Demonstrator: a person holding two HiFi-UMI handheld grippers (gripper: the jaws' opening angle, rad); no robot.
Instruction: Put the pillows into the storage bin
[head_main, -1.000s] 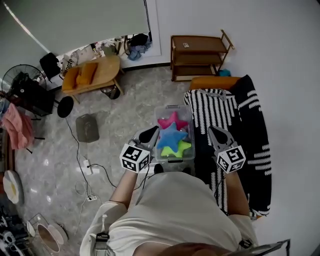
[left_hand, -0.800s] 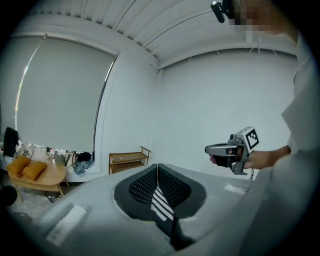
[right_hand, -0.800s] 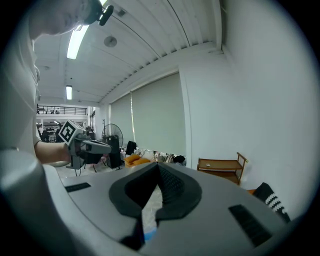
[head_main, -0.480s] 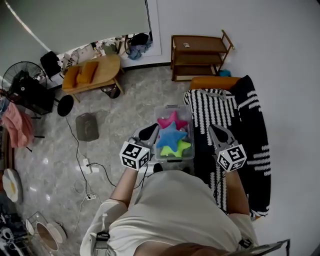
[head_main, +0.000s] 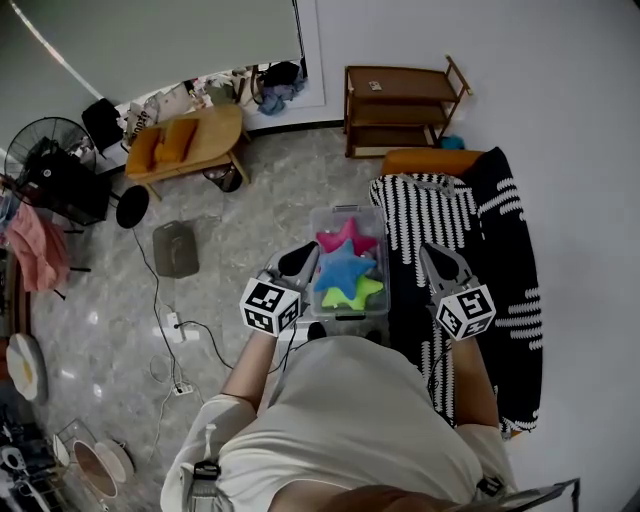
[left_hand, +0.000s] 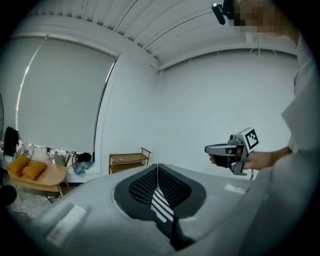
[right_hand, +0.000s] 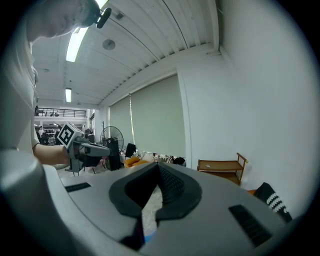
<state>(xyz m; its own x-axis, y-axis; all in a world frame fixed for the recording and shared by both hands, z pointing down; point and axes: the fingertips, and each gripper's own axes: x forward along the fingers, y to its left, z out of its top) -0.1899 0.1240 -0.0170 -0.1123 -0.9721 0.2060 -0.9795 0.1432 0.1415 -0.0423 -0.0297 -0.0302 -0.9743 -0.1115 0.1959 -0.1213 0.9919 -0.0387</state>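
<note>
A clear storage bin (head_main: 322, 222) stands on the floor in front of the person. In it lie three star-shaped pillows: pink (head_main: 346, 240) at the far end, blue (head_main: 343, 270) in the middle, green (head_main: 354, 294) nearest. My left gripper (head_main: 299, 259) hovers at the bin's left side, shut and empty. My right gripper (head_main: 436, 256) hangs over the striped cover to the bin's right, also shut with nothing in it. In the left gripper view the jaws (left_hand: 158, 167) meet in a line, and the right gripper (left_hand: 227, 150) shows beyond them. The right gripper view shows its own closed jaws (right_hand: 159, 165).
A black-and-white striped sofa cover (head_main: 470, 230) lies right of the bin. A wooden shelf (head_main: 400, 100) stands against the far wall. A low wooden table with orange cushions (head_main: 190, 145), a fan (head_main: 40, 160), a grey box (head_main: 175, 250) and floor cables (head_main: 170, 330) are at the left.
</note>
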